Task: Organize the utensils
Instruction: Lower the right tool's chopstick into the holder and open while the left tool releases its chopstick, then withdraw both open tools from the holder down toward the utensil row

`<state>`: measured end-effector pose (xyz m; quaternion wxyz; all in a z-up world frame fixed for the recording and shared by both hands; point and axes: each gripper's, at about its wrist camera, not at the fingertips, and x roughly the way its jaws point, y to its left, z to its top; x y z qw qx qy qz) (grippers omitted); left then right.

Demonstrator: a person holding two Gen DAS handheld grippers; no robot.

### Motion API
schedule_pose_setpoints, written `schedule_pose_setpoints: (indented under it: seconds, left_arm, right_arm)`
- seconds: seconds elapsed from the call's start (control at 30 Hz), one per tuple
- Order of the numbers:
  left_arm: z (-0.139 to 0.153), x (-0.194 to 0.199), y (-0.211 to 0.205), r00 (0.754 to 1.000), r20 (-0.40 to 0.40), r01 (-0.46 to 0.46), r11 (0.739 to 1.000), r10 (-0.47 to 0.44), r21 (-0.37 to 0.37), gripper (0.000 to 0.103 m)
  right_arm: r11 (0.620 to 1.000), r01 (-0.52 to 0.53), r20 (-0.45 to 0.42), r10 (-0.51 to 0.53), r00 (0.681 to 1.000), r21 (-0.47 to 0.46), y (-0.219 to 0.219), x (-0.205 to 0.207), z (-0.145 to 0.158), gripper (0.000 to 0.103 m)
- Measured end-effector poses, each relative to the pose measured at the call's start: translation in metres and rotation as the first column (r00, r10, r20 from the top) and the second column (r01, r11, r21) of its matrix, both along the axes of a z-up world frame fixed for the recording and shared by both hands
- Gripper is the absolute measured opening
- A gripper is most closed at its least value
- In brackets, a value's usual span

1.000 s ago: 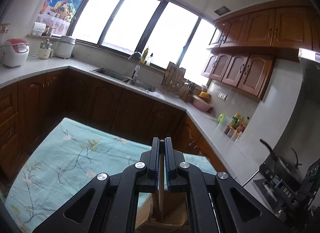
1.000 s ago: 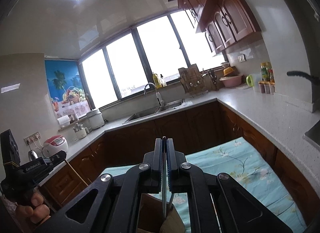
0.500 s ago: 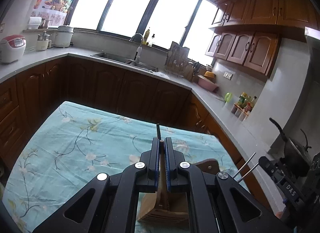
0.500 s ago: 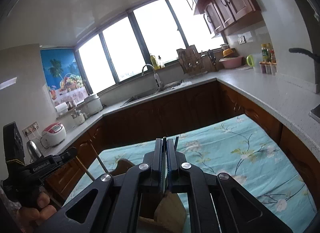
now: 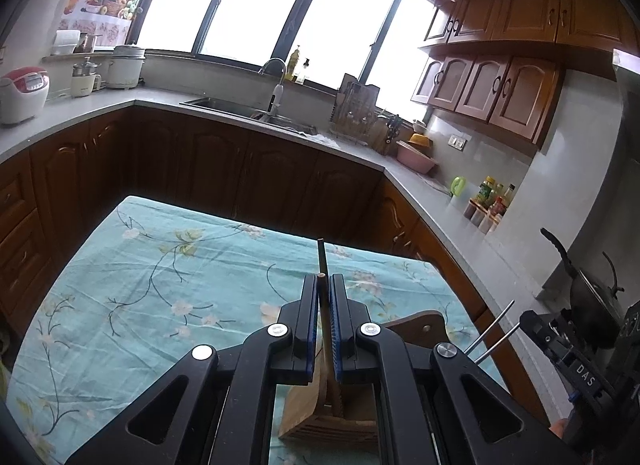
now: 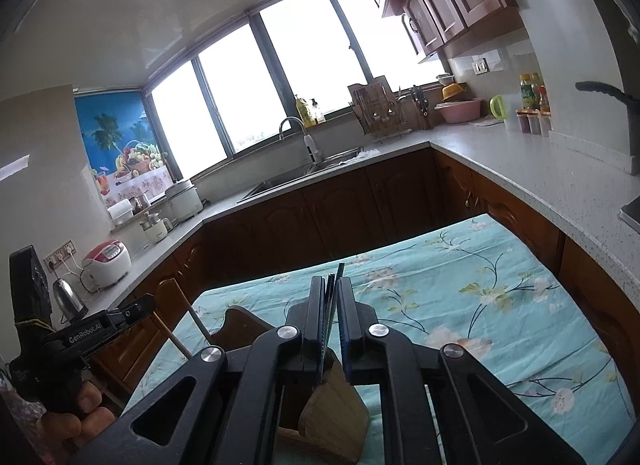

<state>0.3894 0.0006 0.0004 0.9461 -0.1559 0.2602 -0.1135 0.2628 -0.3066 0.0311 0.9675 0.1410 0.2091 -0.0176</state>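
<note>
Basically, left tongs [image 5: 323,293] are clenching wooden chopsticks [image 5: 322,265]; right tongs [image 6: 329,297], jaws just opening, are loosening on dark chopsticks [image 6: 335,277]. Both are hanging over the wooden holder [image 5: 320,413] on the desk [image 5: 160,285]; lower them straight down.

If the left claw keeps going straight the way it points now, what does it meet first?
Probably the teal floral tablecloth, past the wooden utensil holder below the left claw, which is shut on dark wooden chopsticks. Depth is unclear.
</note>
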Motion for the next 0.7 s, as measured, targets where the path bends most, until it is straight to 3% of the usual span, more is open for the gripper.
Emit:
schedule_pose_setpoints:
  seconds: [0.17,0.2,0.27,0.33,0.47,0.53,0.63,0.7]
  left_arm:
    - [-0.003,0.004,0.000,1.000,-0.014,-0.001,1.000,0.001,0.003,0.008]
    - [-0.003,0.004,0.000,1.000,-0.020,-0.004,1.000,0.004,0.003,0.013]
    - [-0.003,0.003,0.001,1.000,-0.025,-0.008,1.000,0.008,-0.004,0.022]
    - [-0.003,0.002,0.001,1.000,-0.025,-0.011,1.000,0.011,-0.004,0.025]
    - [-0.001,-0.002,0.002,1.000,-0.026,-0.014,1.000,0.014,-0.010,0.037]
    - [0.000,-0.005,0.002,1.000,-0.022,-0.016,1.000,0.016,-0.006,0.042]
    - [0.001,-0.013,0.002,1.000,-0.017,-0.015,1.000,0.015,0.003,0.047]
    - [0.002,-0.020,0.003,1.000,-0.015,-0.014,1.000,0.014,0.007,0.051]
  right_arm:
    - [1.000,-0.003,-0.003,0.003,1.000,0.002,-0.001,0.000,-0.003,0.010]
    - [1.000,0.001,-0.006,-0.001,1.000,0.003,-0.002,-0.001,-0.004,0.013]
    - [1.000,0.010,-0.007,-0.010,1.000,0.010,-0.004,-0.002,-0.005,0.024]
    - [1.000,0.013,-0.001,-0.013,1.000,0.026,-0.006,-0.005,-0.006,0.049]
    - [0.999,0.013,-0.002,-0.013,1.000,0.034,-0.006,-0.009,-0.004,0.056]
    - [0.999,0.010,-0.003,-0.010,1.000,0.042,-0.007,-0.011,-0.005,0.068]
    - [0.999,0.012,0.003,-0.012,1.000,0.048,-0.007,-0.016,-0.004,0.076]
    - [0.999,0.009,0.005,-0.010,1.000,0.047,-0.005,-0.020,-0.003,0.078]
